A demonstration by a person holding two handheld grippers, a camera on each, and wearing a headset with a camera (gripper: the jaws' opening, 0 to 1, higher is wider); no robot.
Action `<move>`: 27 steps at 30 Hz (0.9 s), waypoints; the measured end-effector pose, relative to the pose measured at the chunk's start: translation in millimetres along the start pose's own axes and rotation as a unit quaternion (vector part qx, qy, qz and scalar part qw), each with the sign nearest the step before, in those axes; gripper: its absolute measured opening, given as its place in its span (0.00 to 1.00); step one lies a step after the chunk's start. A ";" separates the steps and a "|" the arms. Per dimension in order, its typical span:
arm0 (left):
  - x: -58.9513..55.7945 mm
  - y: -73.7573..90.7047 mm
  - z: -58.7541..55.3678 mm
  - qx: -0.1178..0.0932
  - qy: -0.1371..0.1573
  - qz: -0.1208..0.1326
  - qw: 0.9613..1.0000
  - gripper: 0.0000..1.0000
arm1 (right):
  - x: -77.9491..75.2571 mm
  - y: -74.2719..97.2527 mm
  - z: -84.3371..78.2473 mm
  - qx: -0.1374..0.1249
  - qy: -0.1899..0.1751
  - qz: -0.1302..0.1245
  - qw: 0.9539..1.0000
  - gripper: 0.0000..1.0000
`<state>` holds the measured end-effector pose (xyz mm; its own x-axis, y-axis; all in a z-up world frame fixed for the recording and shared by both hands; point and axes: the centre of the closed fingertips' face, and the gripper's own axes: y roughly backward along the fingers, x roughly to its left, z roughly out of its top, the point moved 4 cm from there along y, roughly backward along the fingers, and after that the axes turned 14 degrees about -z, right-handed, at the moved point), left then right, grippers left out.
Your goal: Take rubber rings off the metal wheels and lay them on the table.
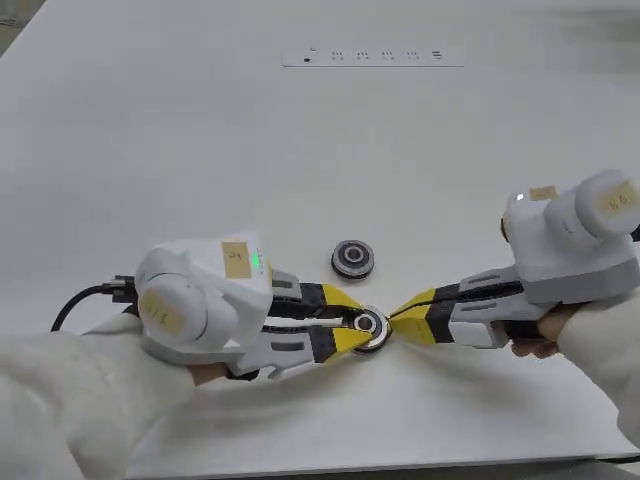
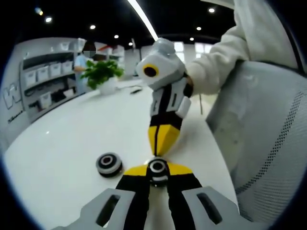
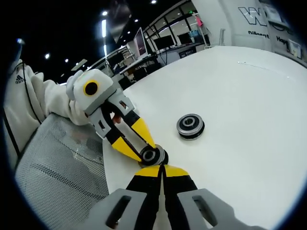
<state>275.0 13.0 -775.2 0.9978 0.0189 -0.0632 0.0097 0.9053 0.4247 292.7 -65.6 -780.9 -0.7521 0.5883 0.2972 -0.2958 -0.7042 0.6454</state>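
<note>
A metal wheel (image 1: 371,326) with a black rubber ring sits near the table's front edge, and my left gripper (image 1: 362,329) is shut on it from the left. In the left gripper view the wheel (image 2: 158,170) lies between the yellow tips of that gripper (image 2: 158,168). My right gripper (image 1: 393,321) comes from the right with its jaws together, pinching the ring at the wheel's rim. In the right gripper view its tips (image 3: 162,167) meet the wheel (image 3: 152,155). A second wheel (image 1: 353,258) with its ring on lies flat just behind.
A white power strip (image 1: 372,57) lies at the far side of the white table (image 1: 200,140). The front table edge (image 1: 380,468) runs close below the grippers. A mesh chair back (image 3: 57,163) stands beside the table, and a potted plant (image 2: 101,72) at its far end.
</note>
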 end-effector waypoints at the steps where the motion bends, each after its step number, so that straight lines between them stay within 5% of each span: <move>1: -0.1 0.0 0.0 0.000 0.000 0.000 1.000 0.14 | 0.5 0.4 -0.1 0.000 -0.007 0.002 1.000 0.00; 12: -0.9 -0.2 -0.6 -0.004 0.002 -0.005 1.000 0.14 | 8.5 3.4 1.9 -0.007 -0.056 0.024 0.998 0.00; 27: -1.4 -0.6 -0.2 -0.001 0.000 -0.007 1.000 0.13 | 14.5 4.6 3.7 -0.008 -0.053 0.029 0.998 0.00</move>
<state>273.7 12.5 -775.6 0.9977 0.0066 -0.0682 0.0228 0.9062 0.4223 282.6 -58.9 -771.0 -0.7018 0.5844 0.4074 -0.2636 -0.7443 0.6136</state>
